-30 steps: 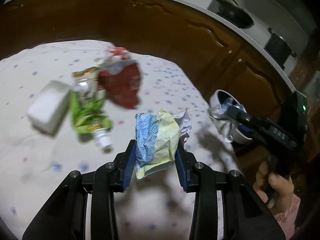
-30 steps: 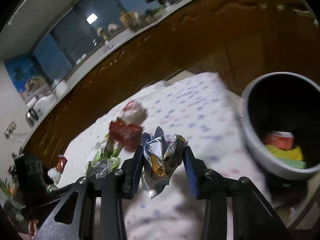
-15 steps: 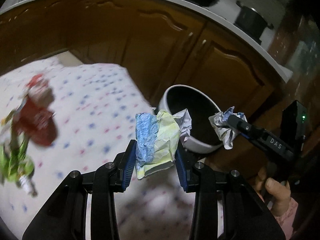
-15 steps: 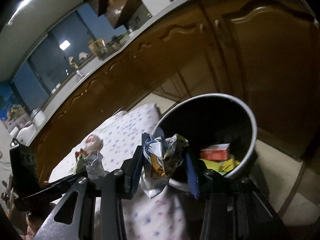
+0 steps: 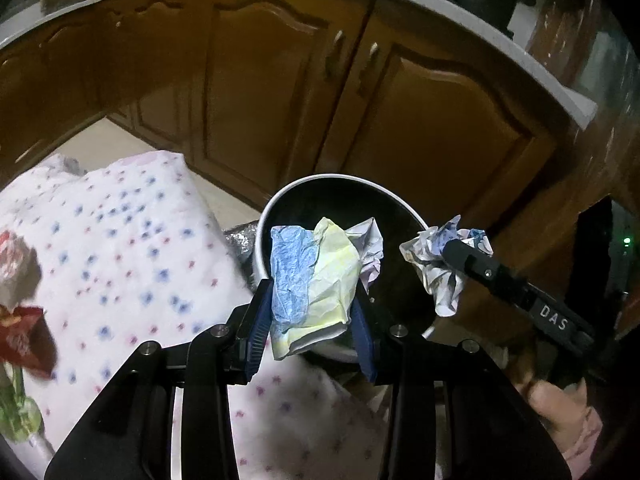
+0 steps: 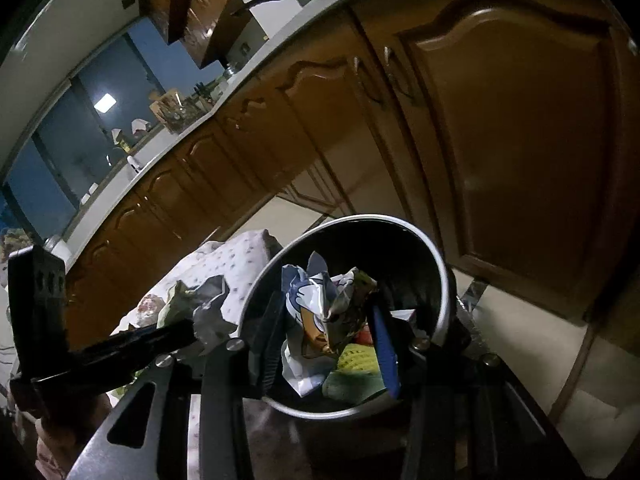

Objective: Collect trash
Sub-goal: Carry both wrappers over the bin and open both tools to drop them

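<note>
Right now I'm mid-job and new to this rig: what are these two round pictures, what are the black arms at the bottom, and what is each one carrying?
There is no robot here. A person holds a two-finger claw in each hand, and a fisheye camera on each claw looks forward along its fingers, so the black arms at the bottom of each picture are that claw's own.

The left wrist view shows the left claw shut on a blue and yellow crumpled wrapper, in front of the mouth of a round, dark trash bin. The right claw shows at the right of it.

The right wrist view shows the right claw shut on a crumpled printed wrapper over the same bin, which already has yellow and red scraps inside.

Beside the bin lies a dotted white cloth with a red packet on it.
</note>
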Demonstrator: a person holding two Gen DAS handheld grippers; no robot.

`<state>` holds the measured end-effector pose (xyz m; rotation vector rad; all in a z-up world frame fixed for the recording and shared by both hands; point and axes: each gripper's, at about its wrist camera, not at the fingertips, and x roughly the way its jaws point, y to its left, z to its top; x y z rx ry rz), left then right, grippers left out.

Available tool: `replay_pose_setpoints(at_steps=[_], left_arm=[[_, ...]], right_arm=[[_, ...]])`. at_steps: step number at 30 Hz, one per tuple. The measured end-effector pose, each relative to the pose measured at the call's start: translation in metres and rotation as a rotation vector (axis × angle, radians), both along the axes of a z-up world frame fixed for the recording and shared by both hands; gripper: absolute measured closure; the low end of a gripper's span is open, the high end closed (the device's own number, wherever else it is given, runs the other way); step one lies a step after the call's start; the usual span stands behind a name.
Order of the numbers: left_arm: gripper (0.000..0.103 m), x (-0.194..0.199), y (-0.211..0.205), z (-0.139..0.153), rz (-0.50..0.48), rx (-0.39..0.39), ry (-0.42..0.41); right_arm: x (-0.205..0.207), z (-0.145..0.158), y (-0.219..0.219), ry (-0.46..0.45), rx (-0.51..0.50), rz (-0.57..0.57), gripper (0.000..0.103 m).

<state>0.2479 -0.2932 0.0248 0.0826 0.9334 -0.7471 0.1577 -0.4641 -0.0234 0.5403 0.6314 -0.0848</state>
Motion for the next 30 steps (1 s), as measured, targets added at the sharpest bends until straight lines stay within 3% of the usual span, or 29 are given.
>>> replay_pose_setpoints(at_steps=[7,15,18,19,24,30], left_arm=[[0.067,0.006,-0.026,-0.007,-0.023,0.045,-0.006],[0.066,0.016,-0.039,-0.024,-0.028,0.081,0.043],[0.058,0.018,-0.04,-0.026,-0.019,0.09,0.049],[0.049,0.019,-0.039,-0.026,-0.009,0.094,0.058],[0.043,0.015,-0.029,-0.02,0.004,0.052,0.054],[0.041,0.01,0.005,-0.023,0.058,-0.002,0.089]], right_arm=[[0.003,-0.007,-0.008,0.021,0.002,-0.006,0.061],[0.012,-0.011,-0.015,0.049,0.002,-0.01,0.057],[0.014,-0.013,-0.021,0.06,0.007,-0.023,0.049],[0.014,-0.014,-0.023,0.061,0.018,-0.026,0.046],[0.013,-0.013,-0.025,0.054,0.045,-0.035,0.046],[0.011,-0.01,-0.016,0.033,0.054,-0.021,0.035]])
